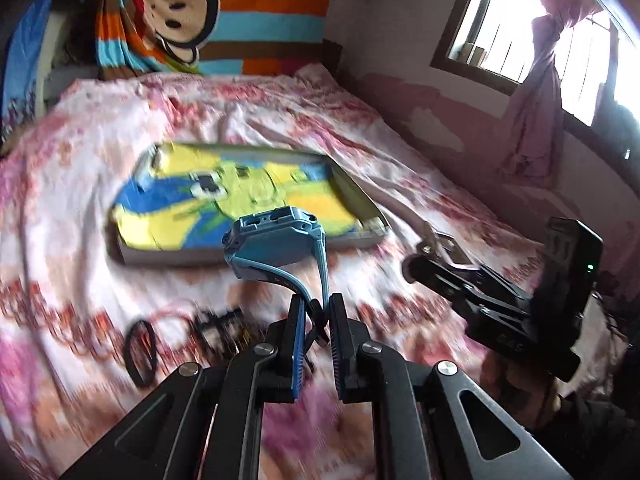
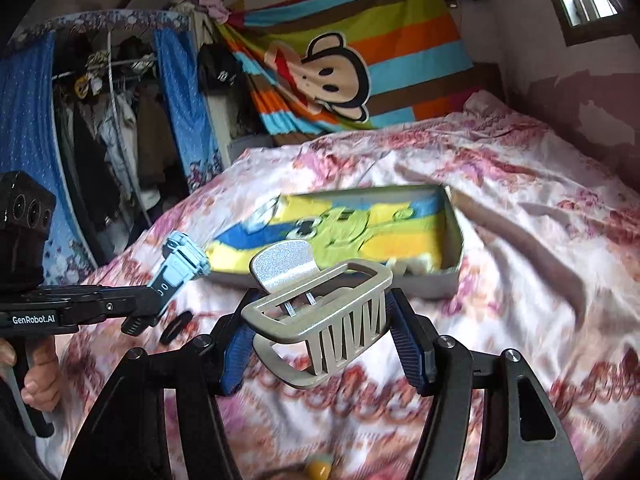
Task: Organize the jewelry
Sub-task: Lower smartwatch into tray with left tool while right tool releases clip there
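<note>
Above the bed [image 1: 80,160], two grippers: left gripper [image 1: 315,320], fingers closed on one blue watch's [image 1: 276,236] strap; right gripper [image 2: 320,340], fingers clamped on one beige hair claw [image 2: 320,312]. One tray [image 2: 450,276] at 12 o'clock; one black ring [image 1: 140,352] at 9 o'clock.

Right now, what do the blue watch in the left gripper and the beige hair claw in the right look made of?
Blue watch: matte moulded plastic case, and a strap that bends like rubber or silicone. Beige hair claw clip: smooth, rigid plastic with moulded teeth; its flat tab looks faintly speckled, perhaps glittery.
</note>
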`<state>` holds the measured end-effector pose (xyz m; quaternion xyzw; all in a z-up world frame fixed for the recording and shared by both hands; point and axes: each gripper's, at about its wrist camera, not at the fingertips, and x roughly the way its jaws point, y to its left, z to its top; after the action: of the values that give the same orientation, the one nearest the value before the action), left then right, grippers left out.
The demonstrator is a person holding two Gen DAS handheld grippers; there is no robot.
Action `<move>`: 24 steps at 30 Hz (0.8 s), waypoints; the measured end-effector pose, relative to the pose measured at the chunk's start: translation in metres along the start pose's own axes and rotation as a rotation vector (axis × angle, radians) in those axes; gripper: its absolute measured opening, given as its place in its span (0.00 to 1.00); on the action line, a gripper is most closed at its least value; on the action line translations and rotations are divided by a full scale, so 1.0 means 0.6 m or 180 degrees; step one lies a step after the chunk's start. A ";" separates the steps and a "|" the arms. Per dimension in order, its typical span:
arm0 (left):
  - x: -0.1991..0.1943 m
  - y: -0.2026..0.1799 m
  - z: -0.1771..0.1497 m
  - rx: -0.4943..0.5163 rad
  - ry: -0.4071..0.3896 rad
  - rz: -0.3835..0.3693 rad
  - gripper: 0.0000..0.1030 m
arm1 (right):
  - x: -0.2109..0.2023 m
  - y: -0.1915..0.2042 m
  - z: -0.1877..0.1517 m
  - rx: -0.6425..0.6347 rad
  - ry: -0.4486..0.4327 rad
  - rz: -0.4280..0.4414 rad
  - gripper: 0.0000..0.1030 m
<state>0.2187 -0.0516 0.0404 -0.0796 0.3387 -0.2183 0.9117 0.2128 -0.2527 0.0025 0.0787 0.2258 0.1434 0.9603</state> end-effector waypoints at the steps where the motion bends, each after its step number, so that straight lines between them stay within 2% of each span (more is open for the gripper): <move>1: 0.003 0.001 0.011 -0.0001 -0.0040 0.0049 0.11 | 0.008 -0.009 0.012 0.0028 -0.0041 -0.0021 0.56; 6: 0.062 0.024 0.069 -0.0060 -0.0137 0.0313 0.11 | 0.072 -0.043 0.062 0.0018 -0.0013 -0.0195 0.56; 11: 0.150 0.059 0.094 -0.0348 0.0042 0.0415 0.11 | 0.141 -0.082 0.092 0.0093 0.0123 -0.0326 0.56; 16: 0.206 0.083 0.084 -0.0564 0.0239 0.0473 0.11 | 0.201 -0.099 0.082 0.0041 0.0309 -0.0331 0.56; 22: 0.232 0.083 0.090 -0.0418 0.0387 0.0590 0.14 | 0.243 -0.104 0.055 0.0023 0.0516 -0.0301 0.56; 24: 0.235 0.087 0.091 -0.0433 0.0421 0.0604 0.15 | 0.244 -0.101 0.050 -0.0026 0.0506 -0.0330 0.57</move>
<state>0.3675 -0.0693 -0.0160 -0.0943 0.4181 -0.1125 0.8965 0.3663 -0.2673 -0.0444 0.0514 0.3045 0.1003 0.9458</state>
